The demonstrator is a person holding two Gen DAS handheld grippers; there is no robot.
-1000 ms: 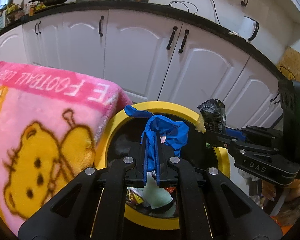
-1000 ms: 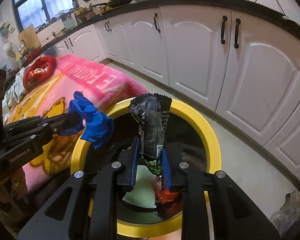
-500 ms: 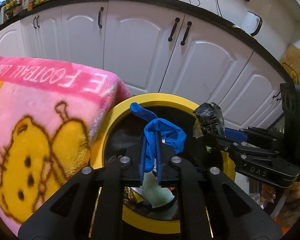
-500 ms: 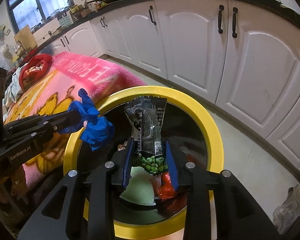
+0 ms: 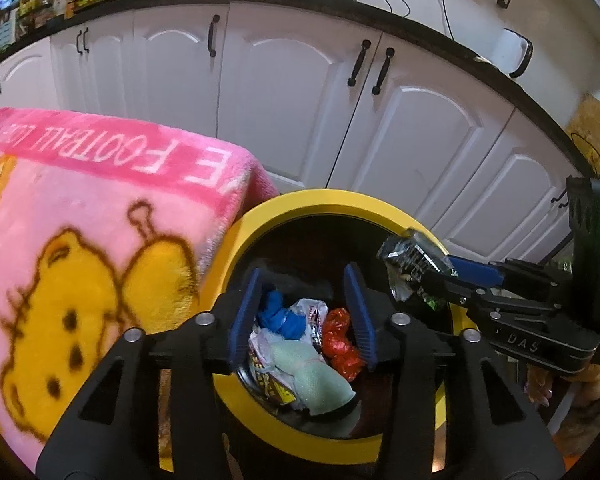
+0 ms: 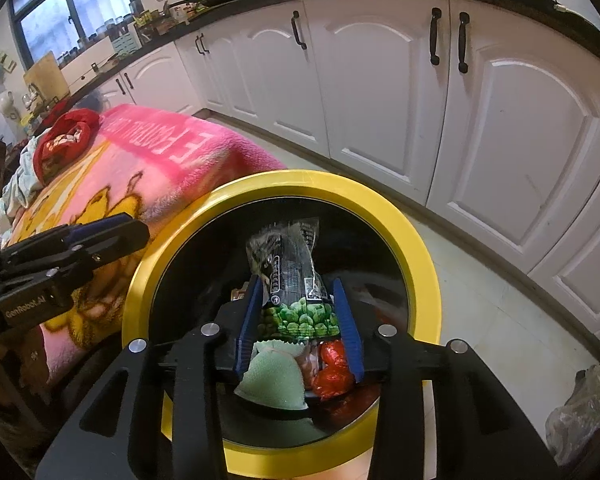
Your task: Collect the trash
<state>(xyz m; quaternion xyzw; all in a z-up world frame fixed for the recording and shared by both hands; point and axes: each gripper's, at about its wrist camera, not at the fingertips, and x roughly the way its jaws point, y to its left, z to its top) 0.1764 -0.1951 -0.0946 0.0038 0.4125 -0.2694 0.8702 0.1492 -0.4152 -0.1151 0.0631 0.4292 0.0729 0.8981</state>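
The yellow-rimmed black bin [image 5: 328,200] stands below both grippers. My left gripper [image 5: 304,278] hangs over its mouth with the jaws opening and nothing between them. The blue glove [image 5: 280,316] lies inside on other trash. My right gripper [image 6: 296,286] is over the same bin [image 6: 300,180], its jaws opening. A black and green pea snack packet [image 6: 296,288] still stands upright between the pads, which touch its sides. In the left wrist view the packet [image 5: 410,258] sticks up from the right gripper [image 5: 440,276] over the bin's right rim.
A pink cartoon blanket [image 5: 80,220] covers the surface left of the bin, with a red cloth [image 6: 64,140] on its far end. White cabinets [image 5: 292,92] run behind. A red wrapper [image 5: 340,340] and pale green cloth [image 5: 312,372] lie in the bin. A plastic bag [image 6: 580,412] sits on the floor at right.
My left gripper has opened and the blue glove has dropped into the bin. The right jaws have widened around the snack packet, which sits lower between them.
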